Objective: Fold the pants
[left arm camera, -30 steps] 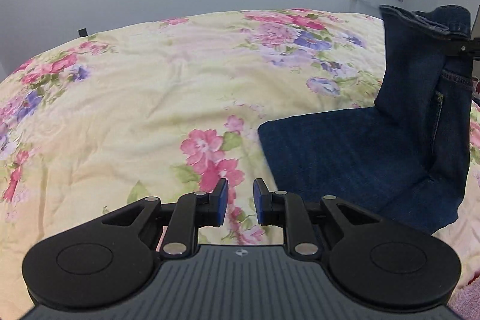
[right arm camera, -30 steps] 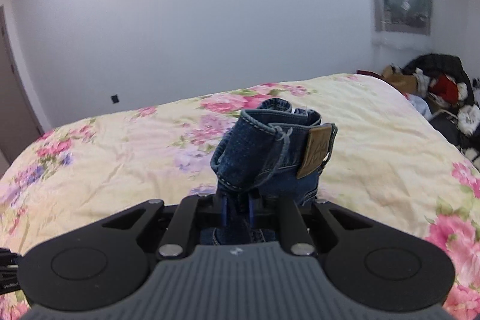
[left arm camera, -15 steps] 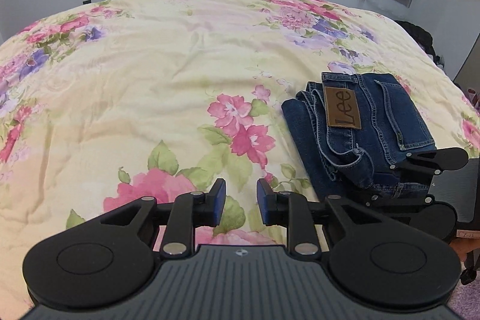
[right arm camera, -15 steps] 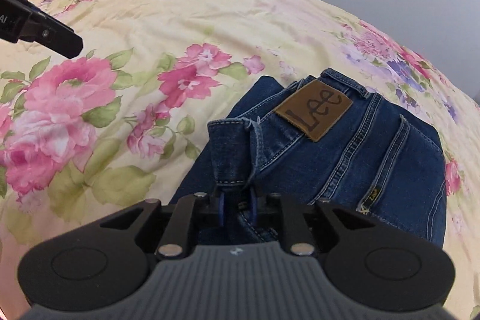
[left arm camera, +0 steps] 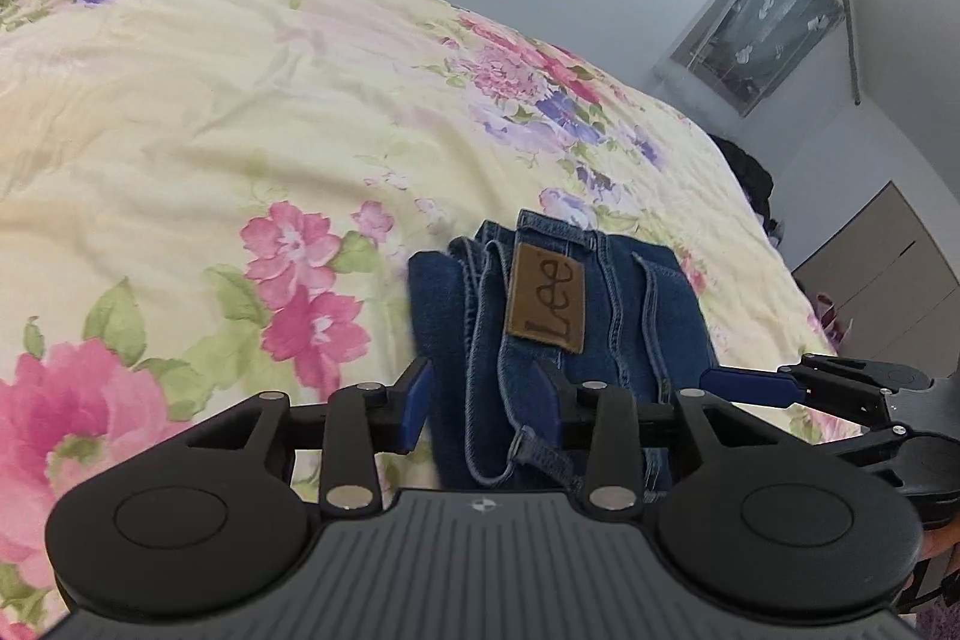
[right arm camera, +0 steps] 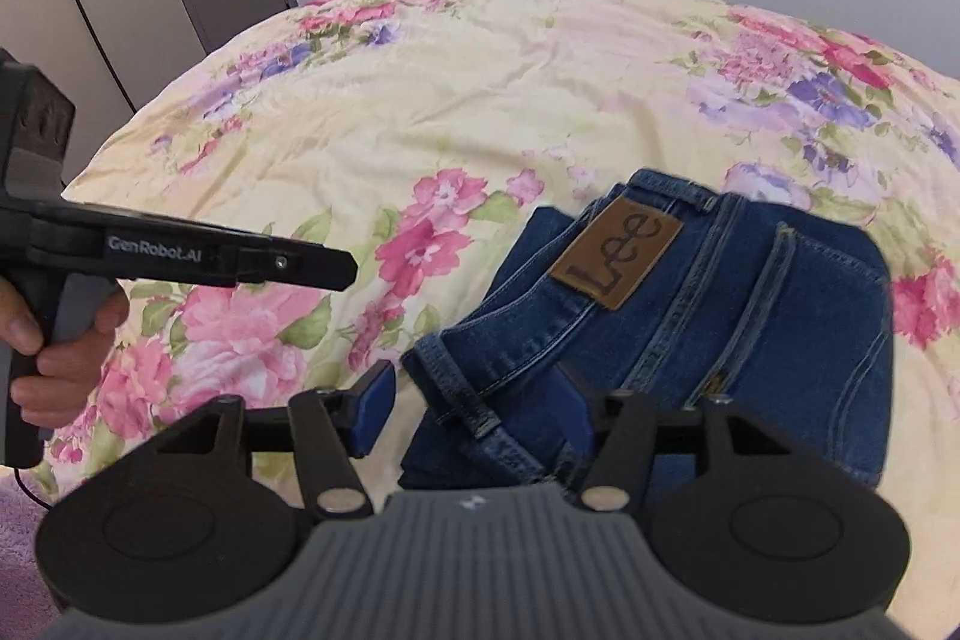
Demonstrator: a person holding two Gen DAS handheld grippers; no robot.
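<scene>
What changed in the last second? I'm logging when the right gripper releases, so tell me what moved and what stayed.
The right gripper, which held the jeans up by the waistband, laid that end down over the folded part and has now opened, letting go. The left gripper opened wider and moved over the stack's near edge, gripping nothing. The jeans are still on the floral bedspread, Lee patch up.

- The left wrist view is looking forward over the left gripper (left arm camera: 483,403), low and close above the bed (left arm camera: 198,111), facing the folded jeans (left arm camera: 606,304) and the far wall.
- The right wrist view is looking forward over the right gripper (right arm camera: 474,409), equally near, facing the jeans (right arm camera: 708,322) from their other side.
- Both views are sharing the jeans, the floral bedspread (right arm camera: 480,87) and each other's gripper at the frame edge.
</scene>
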